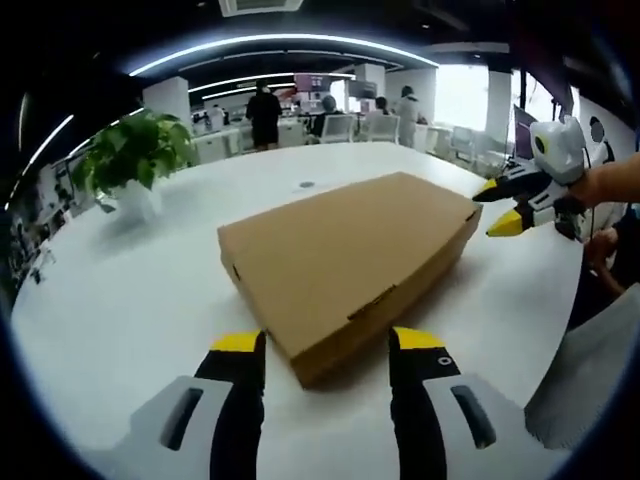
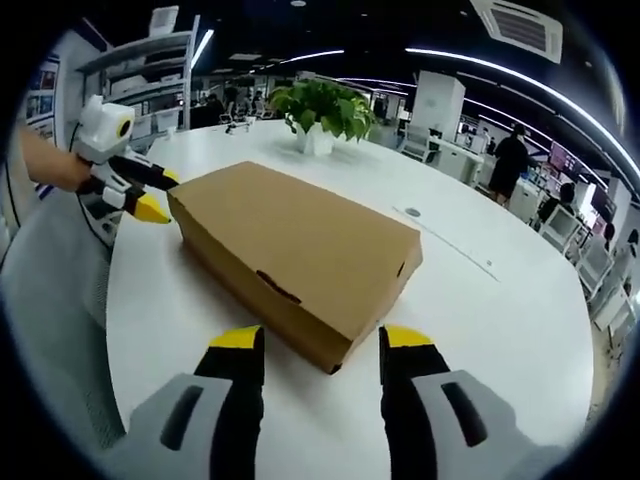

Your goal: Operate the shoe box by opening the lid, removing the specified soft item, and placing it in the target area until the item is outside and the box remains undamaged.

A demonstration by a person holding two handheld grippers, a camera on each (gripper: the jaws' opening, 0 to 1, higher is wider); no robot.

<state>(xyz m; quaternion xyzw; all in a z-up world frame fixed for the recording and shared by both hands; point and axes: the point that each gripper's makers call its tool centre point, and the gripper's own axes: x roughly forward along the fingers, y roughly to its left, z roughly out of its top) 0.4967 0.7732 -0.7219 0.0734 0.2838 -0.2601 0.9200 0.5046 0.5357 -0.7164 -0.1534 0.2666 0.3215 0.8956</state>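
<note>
Fingers [image 1: 238, 372] of the left gripper [image 1: 328, 345] stand wide apart with nothing between them, yellow tips framing the near corner of the box [image 1: 350, 260] without touching it. In the right gripper view the right gripper [image 2: 322, 342] stands likewise: jaws wide, empty, tips either side of that view's near corner of the box [image 2: 295, 255].

Each gripper shows in the other's view at the far end of the box, so the two face each other from opposite ends. Jaws there look parted, tips just beside the box edge. Cannot tell contact from here. Judgement: the spread stance suits steadying one end while the other works the lid.

Box is flat brown cardboard, lid shut, lying on a white round table [image 1: 130, 310]. A tuck flap slot shows on the long side in both views. The soft item is presumably inside. It is hidden, and opening is not yet begun.

Beyond the box, a small round fitting [image 1: 306, 185] is set in the tabletop. Farther, near the table's edge, a potted plant [image 1: 135, 160], well apart from the box. Behind that, open office, desks, chairs, people [image 1: 264, 115] standing.
</note>
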